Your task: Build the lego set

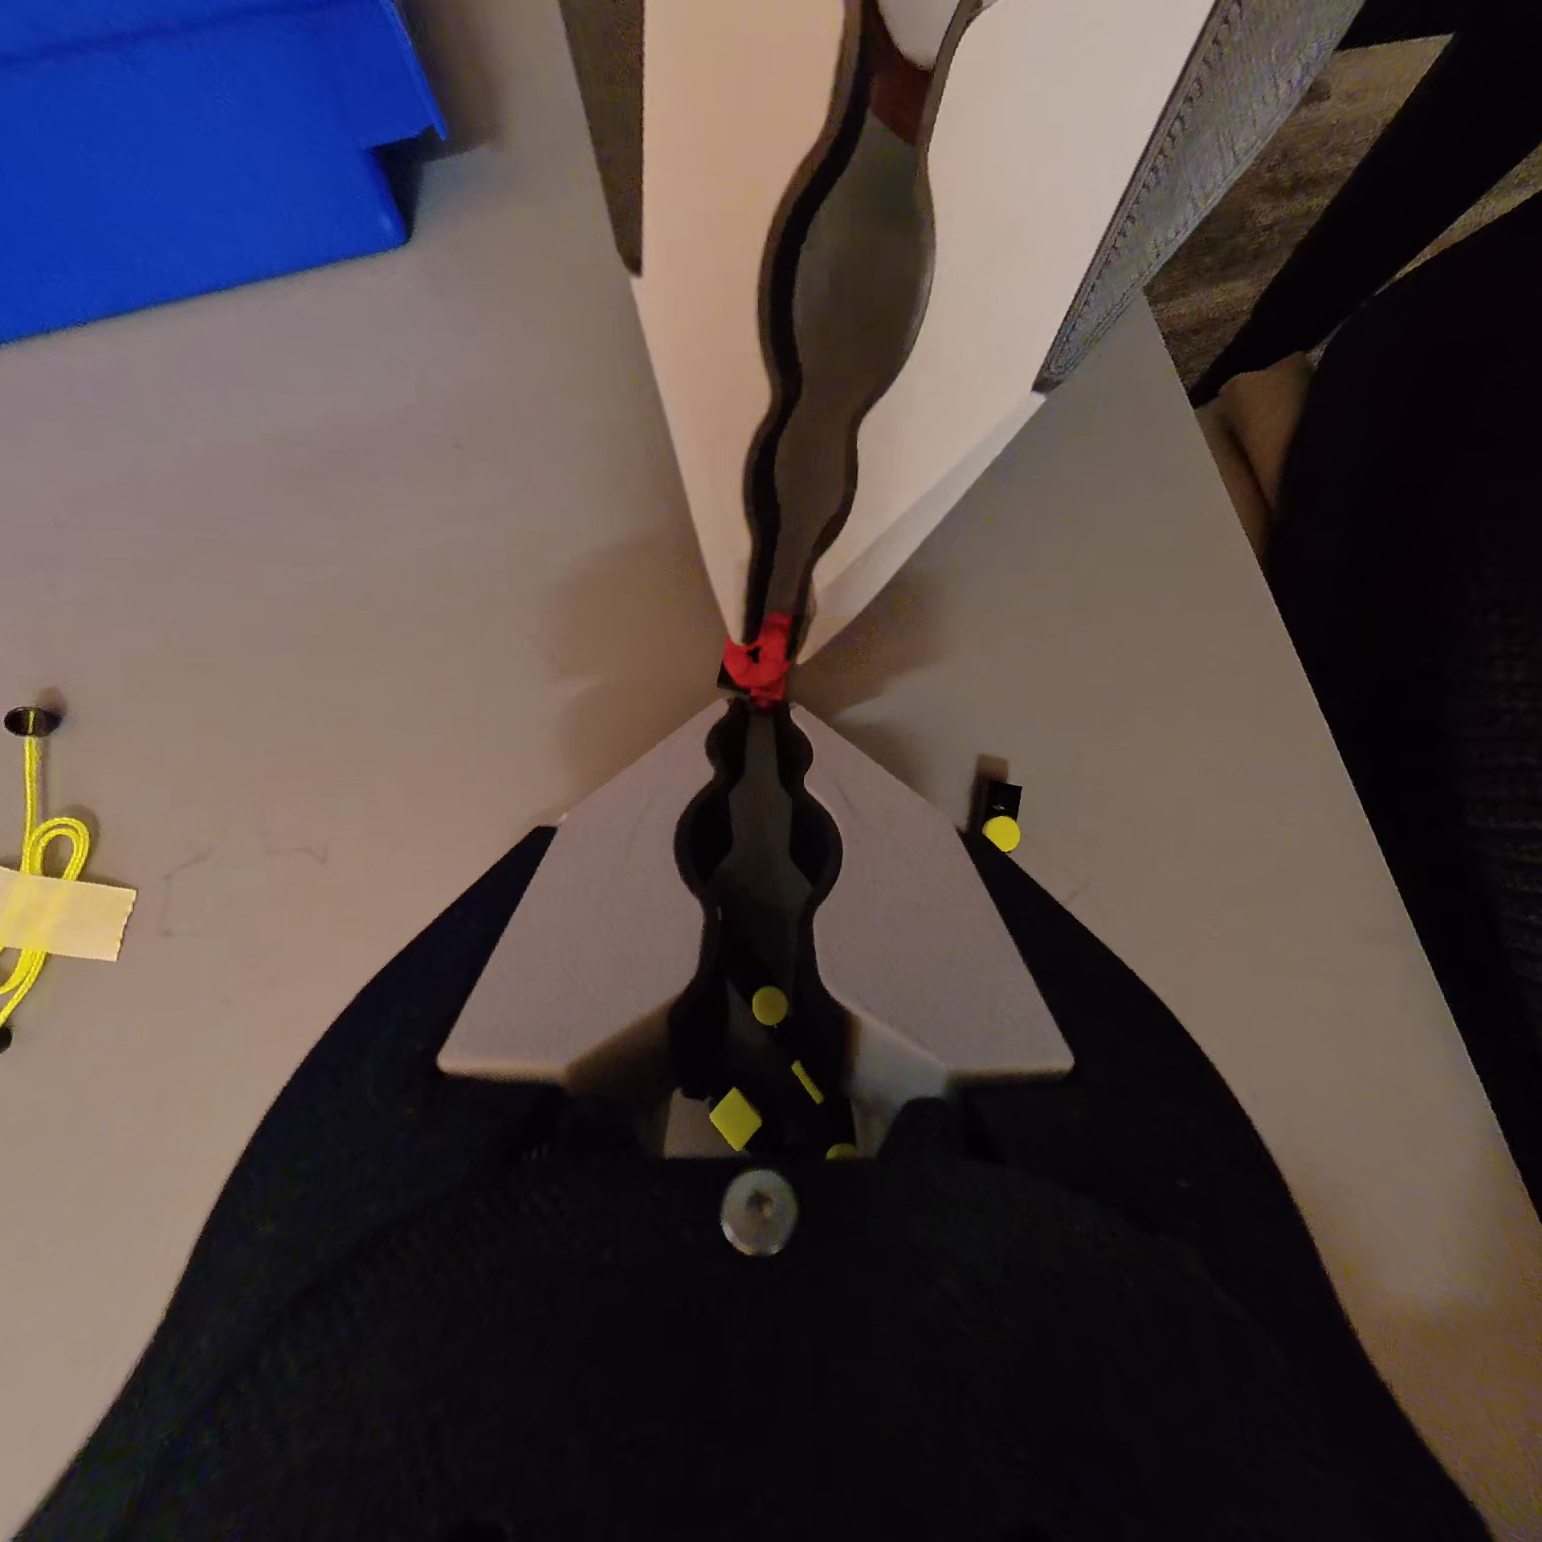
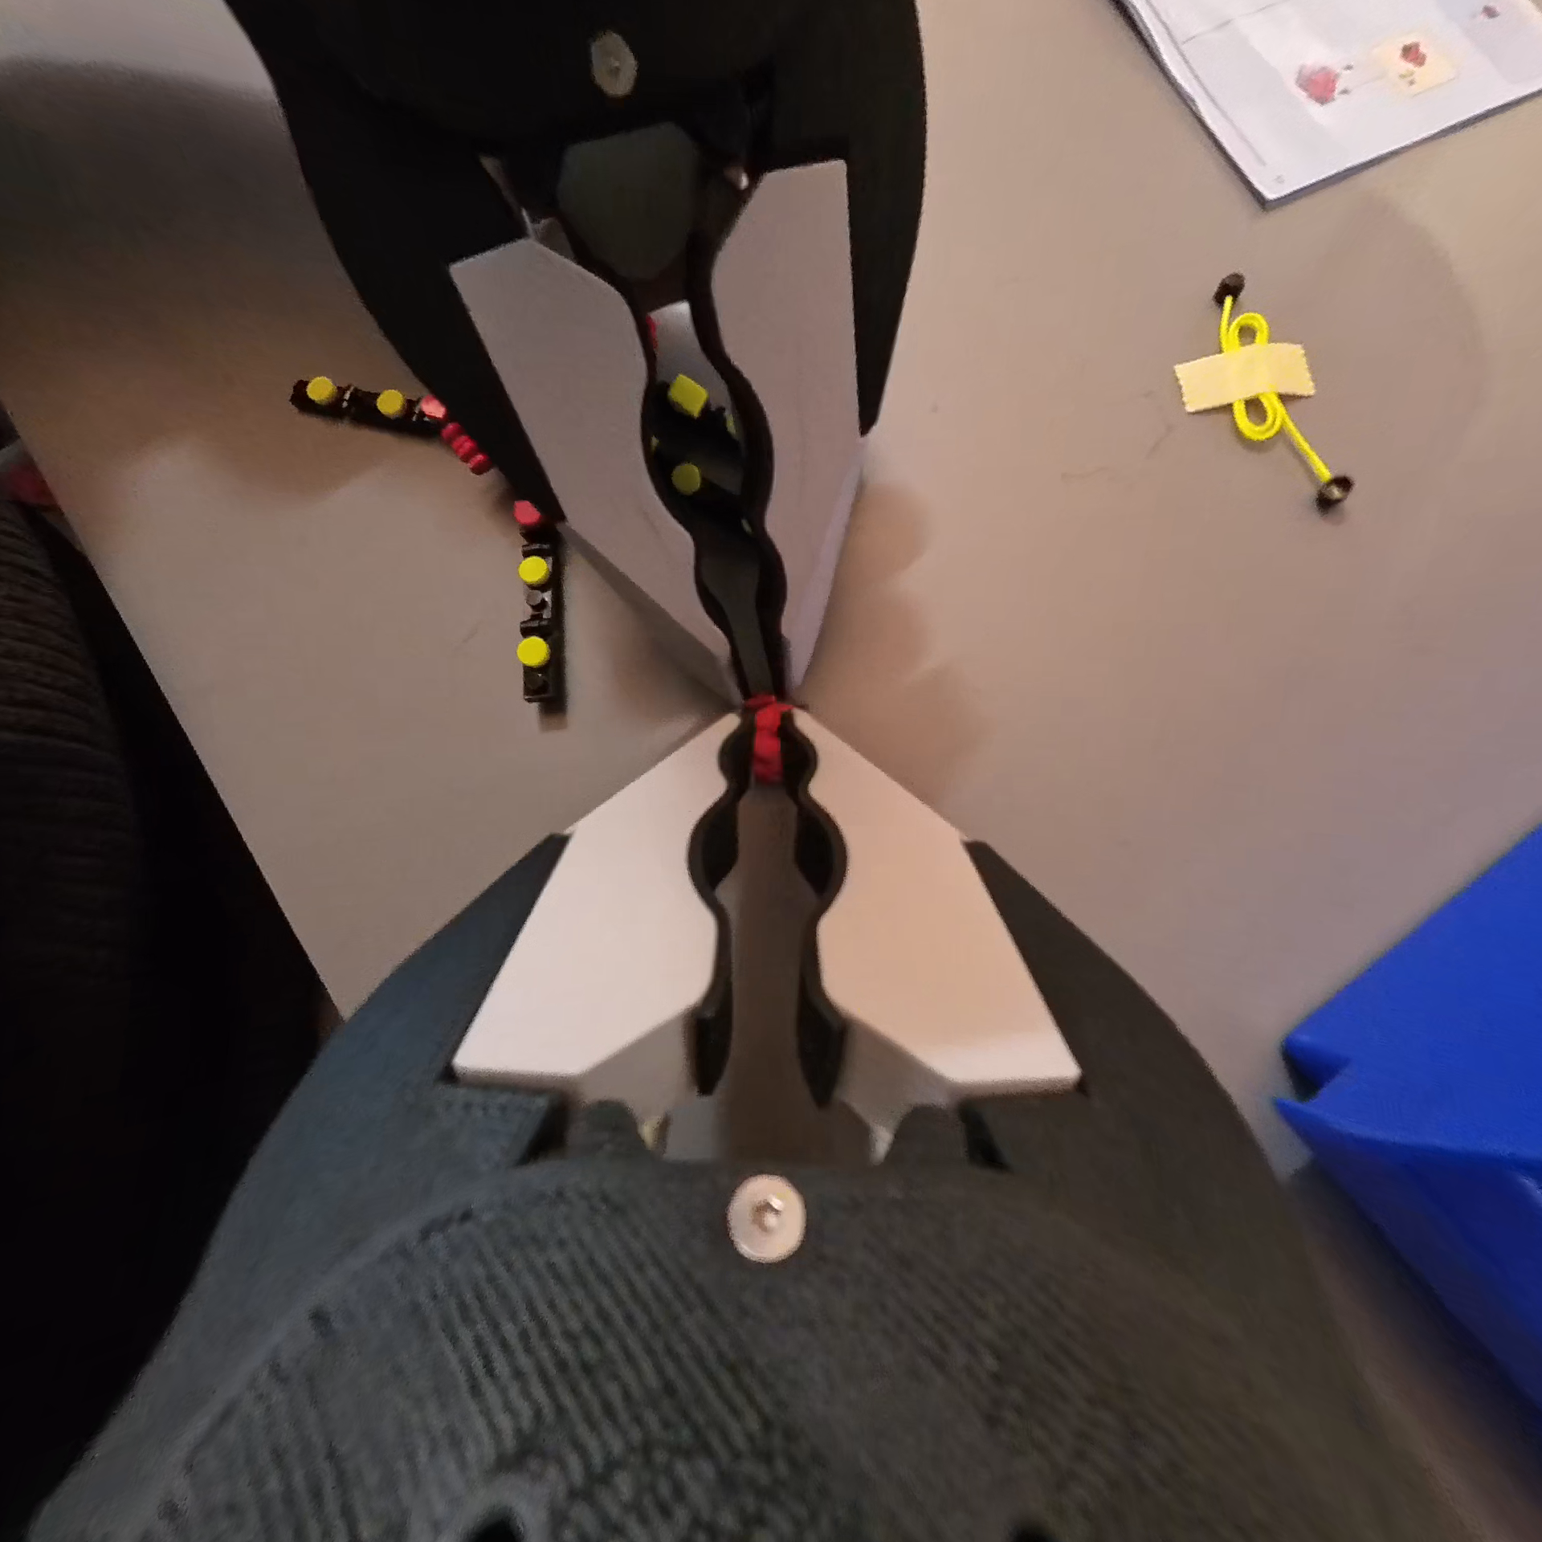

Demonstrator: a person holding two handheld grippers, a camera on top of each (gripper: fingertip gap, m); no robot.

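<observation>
A small red lego piece [image 1: 755, 659] is pinched between my two grippers, which meet tip to tip above the grey table [image 1: 334, 542]. My left gripper [image 1: 755, 709] is shut, its tips on the near end of the piece. My right gripper [image 2: 768, 751] is shut on the same red piece [image 2: 766, 738], and the left gripper [image 2: 761, 688] comes in from the top of that view. A black lego chain with yellow and red studs [image 2: 534, 601] lies on the table under the left gripper. One end of it shows in the left wrist view [image 1: 1000, 813].
A blue bin [image 1: 192, 167] stands at the table's far left, and it also shows in the right wrist view [image 2: 1435, 1085]. A yellow cord held down by tape [image 2: 1243, 380] and an instruction booklet [image 2: 1335, 75] lie on the table. A person in dark clothing [image 1: 1418, 667] is beside the table edge. My left and right fingertips are right by each other.
</observation>
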